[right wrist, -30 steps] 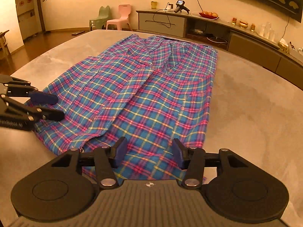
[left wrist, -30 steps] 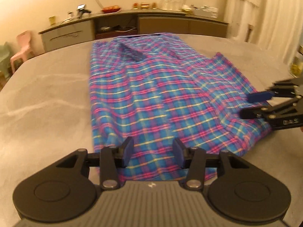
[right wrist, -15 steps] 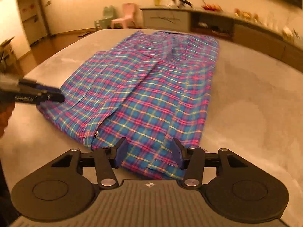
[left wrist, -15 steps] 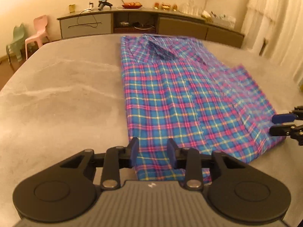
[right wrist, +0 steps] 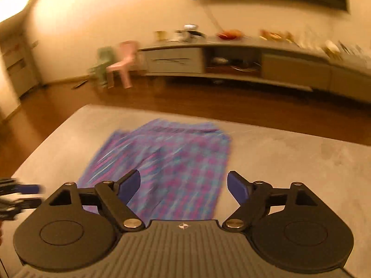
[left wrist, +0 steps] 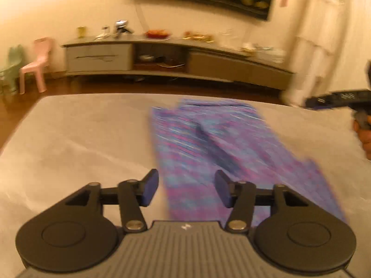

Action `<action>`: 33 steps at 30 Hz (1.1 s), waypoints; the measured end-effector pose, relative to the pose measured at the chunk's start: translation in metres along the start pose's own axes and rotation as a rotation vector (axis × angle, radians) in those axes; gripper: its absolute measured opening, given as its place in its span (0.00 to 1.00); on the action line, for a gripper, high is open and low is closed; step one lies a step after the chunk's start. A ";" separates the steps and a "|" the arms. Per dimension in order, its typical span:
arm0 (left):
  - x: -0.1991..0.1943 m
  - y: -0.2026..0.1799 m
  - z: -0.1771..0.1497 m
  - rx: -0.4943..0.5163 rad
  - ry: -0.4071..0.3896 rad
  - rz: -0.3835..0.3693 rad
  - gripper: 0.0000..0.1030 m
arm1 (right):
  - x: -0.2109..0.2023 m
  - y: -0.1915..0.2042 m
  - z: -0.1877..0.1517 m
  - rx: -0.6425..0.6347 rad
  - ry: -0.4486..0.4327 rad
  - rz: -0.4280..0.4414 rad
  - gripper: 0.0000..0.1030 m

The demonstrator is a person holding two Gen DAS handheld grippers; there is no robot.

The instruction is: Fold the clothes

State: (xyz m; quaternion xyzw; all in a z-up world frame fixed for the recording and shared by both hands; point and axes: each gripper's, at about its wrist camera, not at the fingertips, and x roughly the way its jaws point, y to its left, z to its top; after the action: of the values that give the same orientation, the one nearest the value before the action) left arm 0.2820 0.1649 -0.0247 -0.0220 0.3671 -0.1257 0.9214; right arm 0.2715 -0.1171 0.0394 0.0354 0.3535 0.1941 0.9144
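Observation:
A blue and pink plaid shirt (left wrist: 220, 139) lies flat, partly folded, on the grey table (left wrist: 81, 127), blurred by motion. My left gripper (left wrist: 186, 183) hovers above the shirt's near end; its jaws are opening and nothing is between them. In the right wrist view the shirt (right wrist: 176, 153) lies ahead on the table (right wrist: 289, 162). My right gripper (right wrist: 184, 180) is raised over its near edge, jaws opening wide, holding nothing. The right gripper (left wrist: 334, 99) also shows at the far right of the left wrist view, held by a hand (left wrist: 364, 129). The left gripper (right wrist: 20, 192) shows at the left edge.
A long low sideboard (left wrist: 162, 55) with small items on top runs along the far wall, across a wooden floor (right wrist: 208, 102). A pink chair (left wrist: 37, 62) and a green chair (right wrist: 104, 64) stand left of it. A pale curtain (left wrist: 320, 46) hangs at the right.
Both grippers have pulled back and risen from the shirt's near hem, so the shirt lies further ahead and lower. Both pairs of jaws stand wider. The pictures are now motion-blurred.

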 end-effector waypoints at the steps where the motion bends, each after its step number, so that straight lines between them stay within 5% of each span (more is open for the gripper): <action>1: 0.016 0.013 0.015 -0.015 0.024 0.015 0.53 | 0.018 -0.012 0.008 0.030 0.006 -0.013 0.81; 5: 0.077 0.030 0.065 0.022 0.049 0.032 0.55 | 0.083 -0.046 0.023 0.123 0.037 -0.023 0.81; 11: 0.158 0.030 0.090 0.083 0.068 0.078 0.53 | 0.154 -0.048 0.025 0.025 0.055 -0.009 0.83; 12: 0.169 0.028 0.091 0.099 0.078 0.094 0.52 | 0.162 -0.048 0.024 0.007 0.061 0.005 0.80; 14: 0.183 0.029 0.091 0.107 0.097 0.119 0.49 | 0.173 -0.050 0.020 -0.043 0.086 -0.001 0.48; 16: 0.188 0.033 0.092 0.093 0.093 0.085 0.49 | 0.181 -0.055 0.017 -0.094 0.115 -0.022 0.42; 18: 0.190 0.036 0.093 0.085 0.089 0.046 0.50 | 0.180 -0.064 0.020 -0.065 0.096 0.028 0.45; 19: 0.191 0.037 0.093 0.084 0.087 0.029 0.54 | 0.181 -0.066 0.023 -0.067 0.077 0.041 0.64; 21: 0.192 0.035 0.093 0.091 0.083 0.006 0.54 | 0.188 -0.066 0.025 -0.088 0.067 0.042 0.83; 22: 0.193 0.033 0.093 0.098 0.081 -0.002 0.45 | 0.194 -0.064 0.027 -0.106 0.075 0.041 0.79; 23: 0.193 0.030 0.093 0.110 0.088 -0.014 0.10 | 0.197 -0.060 0.029 -0.126 0.078 0.042 0.74; 25: 0.192 0.026 0.095 0.117 0.101 -0.034 0.06 | 0.202 -0.054 0.032 -0.158 0.087 0.047 0.05; 29: 0.164 0.021 0.093 0.122 0.041 -0.048 0.05 | 0.168 -0.041 0.033 -0.191 0.035 0.084 0.04; 33: 0.089 0.019 0.080 0.095 -0.099 -0.128 0.05 | 0.086 -0.022 0.023 -0.222 -0.084 0.153 0.04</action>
State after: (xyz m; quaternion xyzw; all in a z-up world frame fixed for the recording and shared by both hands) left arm 0.4028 0.1575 -0.0282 -0.0080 0.3127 -0.2004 0.9285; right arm 0.3520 -0.1029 -0.0025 -0.0309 0.2875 0.2995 0.9092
